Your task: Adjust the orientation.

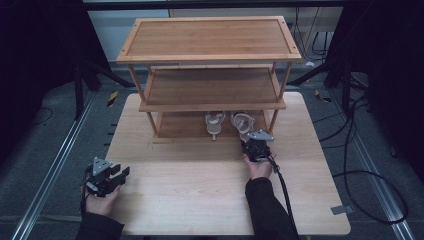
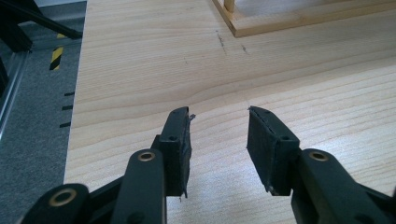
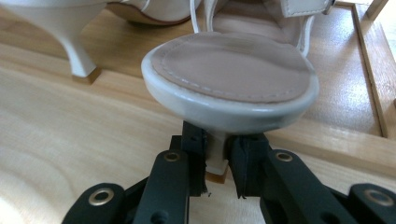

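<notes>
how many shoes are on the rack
2. Both white heeled sandals are on the bottom shelf of the wooden rack: one sandal near the middle, the other sandal to its right, its heel between the right gripper's jaws. Upper shelves look bare; none seem hidden.

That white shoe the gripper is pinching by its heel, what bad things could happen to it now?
The right gripper pinches just the thin heel of the white shoe. The wide, heavy part sits above the pinch, so the shoe might tip or twist loose. The other shoe stands close beside it on the bottom shelf and might get bumped. The middle shelf hangs low overhead, so lifting might knock the shoe against it.
</notes>
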The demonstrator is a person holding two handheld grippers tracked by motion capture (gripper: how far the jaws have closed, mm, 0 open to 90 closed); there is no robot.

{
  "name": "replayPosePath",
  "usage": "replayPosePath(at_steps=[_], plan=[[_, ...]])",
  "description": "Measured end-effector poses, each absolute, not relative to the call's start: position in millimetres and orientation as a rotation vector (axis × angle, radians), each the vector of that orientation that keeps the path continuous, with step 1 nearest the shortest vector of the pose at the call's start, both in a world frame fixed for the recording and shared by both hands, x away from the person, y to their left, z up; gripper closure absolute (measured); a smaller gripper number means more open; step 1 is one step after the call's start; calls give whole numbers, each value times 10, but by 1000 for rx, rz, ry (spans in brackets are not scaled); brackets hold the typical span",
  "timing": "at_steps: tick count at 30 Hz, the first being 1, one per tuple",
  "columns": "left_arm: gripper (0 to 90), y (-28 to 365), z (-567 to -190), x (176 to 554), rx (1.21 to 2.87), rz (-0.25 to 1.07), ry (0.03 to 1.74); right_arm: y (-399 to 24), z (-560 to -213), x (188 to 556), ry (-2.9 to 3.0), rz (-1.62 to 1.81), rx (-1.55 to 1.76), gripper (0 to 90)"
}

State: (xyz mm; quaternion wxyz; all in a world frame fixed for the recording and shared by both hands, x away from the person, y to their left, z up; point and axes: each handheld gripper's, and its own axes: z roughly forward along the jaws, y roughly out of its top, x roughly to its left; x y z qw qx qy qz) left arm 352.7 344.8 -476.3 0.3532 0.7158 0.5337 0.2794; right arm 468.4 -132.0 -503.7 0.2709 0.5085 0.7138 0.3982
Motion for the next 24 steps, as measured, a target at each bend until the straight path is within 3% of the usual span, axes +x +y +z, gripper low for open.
replayPosePath(at_steps=[21, 24], plan=[[586, 3458, -4764, 3523, 1849, 717, 1379, -1010, -5043, 5011, 1909, 1107, 1367, 758], [586, 3460, -4767, 3525, 1852, 716, 1381, -1014, -5068, 5008, 1899, 1076, 1380, 680]])
